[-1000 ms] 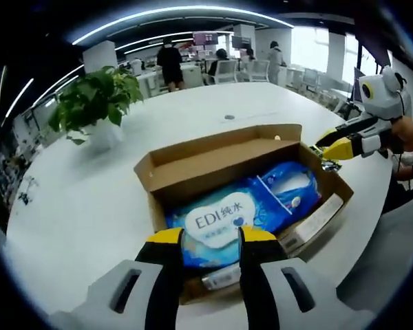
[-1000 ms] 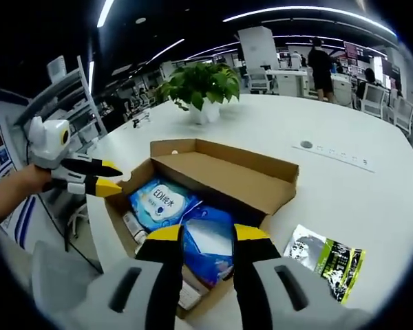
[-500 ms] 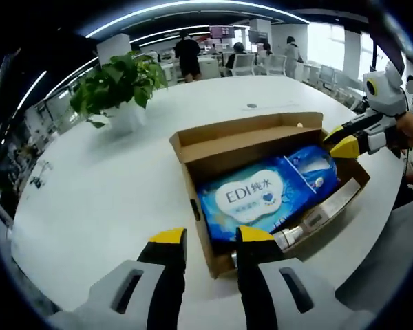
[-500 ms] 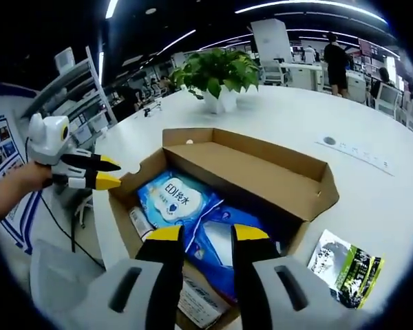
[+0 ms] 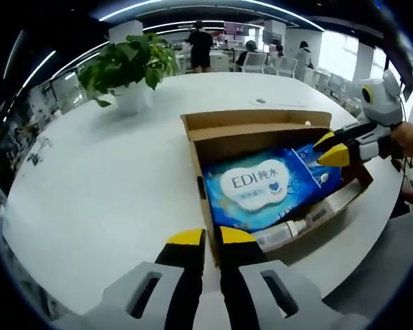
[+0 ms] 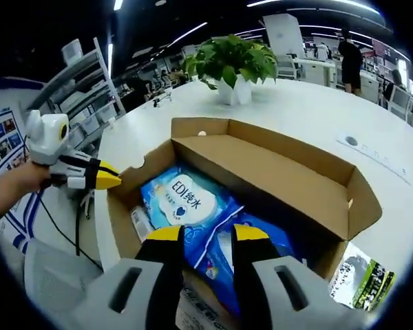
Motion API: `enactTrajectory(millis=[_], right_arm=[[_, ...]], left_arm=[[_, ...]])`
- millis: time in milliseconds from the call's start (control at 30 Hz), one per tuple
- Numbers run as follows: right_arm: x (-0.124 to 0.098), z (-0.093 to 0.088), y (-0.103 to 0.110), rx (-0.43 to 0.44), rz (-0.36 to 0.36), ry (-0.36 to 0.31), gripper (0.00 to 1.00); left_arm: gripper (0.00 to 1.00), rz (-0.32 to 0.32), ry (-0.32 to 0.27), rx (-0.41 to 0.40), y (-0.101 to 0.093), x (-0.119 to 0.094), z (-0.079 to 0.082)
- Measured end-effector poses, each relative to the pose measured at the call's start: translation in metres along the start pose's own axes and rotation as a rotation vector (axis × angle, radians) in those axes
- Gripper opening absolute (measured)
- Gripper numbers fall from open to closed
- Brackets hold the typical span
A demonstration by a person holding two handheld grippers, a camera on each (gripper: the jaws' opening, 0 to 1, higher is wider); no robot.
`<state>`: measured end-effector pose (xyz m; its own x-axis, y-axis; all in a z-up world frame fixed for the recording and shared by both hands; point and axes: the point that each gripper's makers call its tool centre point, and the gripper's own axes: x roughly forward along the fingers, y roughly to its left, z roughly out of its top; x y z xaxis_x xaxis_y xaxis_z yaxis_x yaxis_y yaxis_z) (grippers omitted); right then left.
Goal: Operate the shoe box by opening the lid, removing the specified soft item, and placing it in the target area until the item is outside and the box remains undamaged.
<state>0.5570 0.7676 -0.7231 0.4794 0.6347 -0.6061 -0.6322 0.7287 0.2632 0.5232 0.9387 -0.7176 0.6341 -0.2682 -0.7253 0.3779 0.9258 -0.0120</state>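
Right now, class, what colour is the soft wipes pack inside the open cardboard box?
Blue with a white label, clearest in the left gripper view: soft wipes pack.

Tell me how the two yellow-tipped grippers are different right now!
The left gripper has its yellow tips nearly together, while the right gripper has its tips spread apart. The left gripper sits outside the shoe box, near its end wall; the right gripper reaches over the blue wipes pack inside the box. Both have yellow tips on black jaws, and neither is holding anything.
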Motion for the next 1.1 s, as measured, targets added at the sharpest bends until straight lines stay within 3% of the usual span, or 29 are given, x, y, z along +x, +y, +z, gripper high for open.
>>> enactTrajectory(millis=[433, 733, 800, 1100], right_arm=[[0.023, -0.010, 0.000, -0.011, -0.012, 0.077, 0.20], [0.038, -0.015, 0.007, -0.025, -0.018, 0.130, 0.12], [0.038, -0.014, 0.002, -0.060, -0.047, 0.132, 0.04], [0.029, -0.010, 0.003, -0.045, -0.060, 0.121, 0.01]], left_arm=[[0.03, -0.019, 0.003, -0.011, 0.001, 0.001, -0.001], [0.03, -0.018, -0.009, -0.020, 0.001, 0.002, -0.001], [0.03, -0.016, -0.008, -0.019, 0.001, 0.002, 0.000], [0.03, -0.001, 0.002, 0.014, 0.000, 0.002, 0.000]])
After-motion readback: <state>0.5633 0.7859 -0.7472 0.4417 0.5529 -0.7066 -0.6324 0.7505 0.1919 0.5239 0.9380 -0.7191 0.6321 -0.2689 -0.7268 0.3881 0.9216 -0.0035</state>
